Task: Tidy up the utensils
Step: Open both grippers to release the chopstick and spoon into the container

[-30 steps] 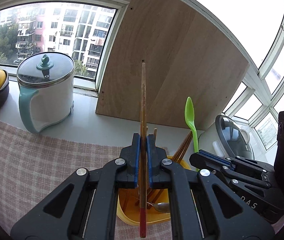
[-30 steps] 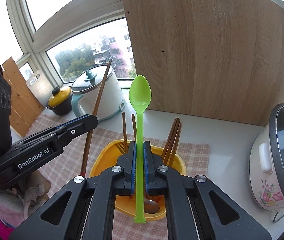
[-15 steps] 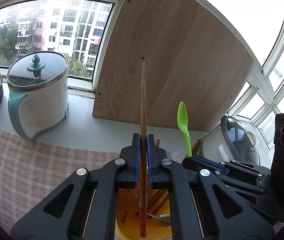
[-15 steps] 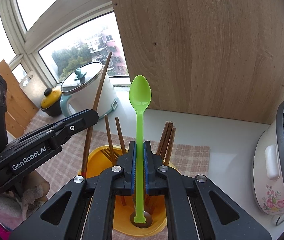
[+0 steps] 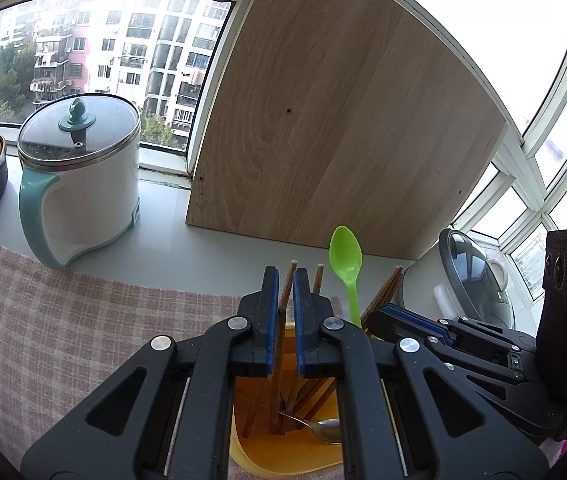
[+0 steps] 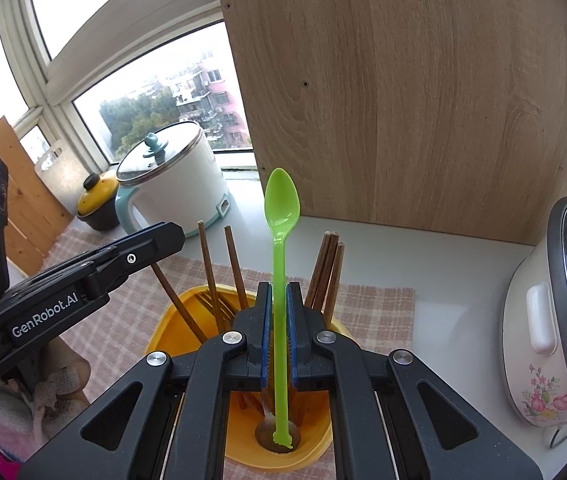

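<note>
While my right hand-held gripper (image 6: 278, 312) was opening around the green spoon (image 6: 281, 216), its handle end rested in the yellow holder (image 6: 163, 320) on the desk. My left hand-held gripper (image 5: 285, 292) stood slightly parted, a chopstick (image 5: 286, 284) loose between its pads.

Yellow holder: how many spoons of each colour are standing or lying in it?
Green spoon: 1
Silver spoon: 1
Total: 2 spoons in the yellow holder
</note>
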Tool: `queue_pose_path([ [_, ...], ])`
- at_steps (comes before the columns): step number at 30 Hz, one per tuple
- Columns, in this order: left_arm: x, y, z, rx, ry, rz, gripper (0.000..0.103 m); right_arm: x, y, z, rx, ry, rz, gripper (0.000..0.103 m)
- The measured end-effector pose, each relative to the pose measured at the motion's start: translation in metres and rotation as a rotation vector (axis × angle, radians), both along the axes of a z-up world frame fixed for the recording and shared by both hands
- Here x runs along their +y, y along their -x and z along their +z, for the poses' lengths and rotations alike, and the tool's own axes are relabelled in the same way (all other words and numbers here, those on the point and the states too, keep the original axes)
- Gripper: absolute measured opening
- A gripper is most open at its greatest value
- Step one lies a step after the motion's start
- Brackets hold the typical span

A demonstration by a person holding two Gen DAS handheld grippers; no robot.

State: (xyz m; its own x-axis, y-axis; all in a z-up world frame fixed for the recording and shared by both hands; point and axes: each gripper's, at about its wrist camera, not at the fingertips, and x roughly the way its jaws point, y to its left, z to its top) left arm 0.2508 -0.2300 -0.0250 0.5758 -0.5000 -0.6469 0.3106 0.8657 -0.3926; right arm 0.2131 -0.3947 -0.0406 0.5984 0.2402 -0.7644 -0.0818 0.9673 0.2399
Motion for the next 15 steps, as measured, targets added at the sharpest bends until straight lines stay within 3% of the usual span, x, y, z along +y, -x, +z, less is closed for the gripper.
queue_pose_path([
  [1,0.001,0.001,0.0,-0.002,0.0,-0.001,0.005,0.0,0.001,-0.001,0.001,0.001,-0.003,0.021],
  [3,0.003,0.004,0.001,-0.004,-0.005,-0.002,0.009,-0.002,0.002,-0.001,0.001,-0.003,-0.012,0.029],
  [5,0.005,0.006,0.001,-0.006,-0.008,0.0,0.013,-0.003,0.004,-0.001,0.003,-0.011,-0.016,0.029],
  [15,0.012,0.025,0.005,-0.009,-0.024,0.001,0.015,0.0,0.019,0.005,-0.005,0.006,-0.015,0.029],
])
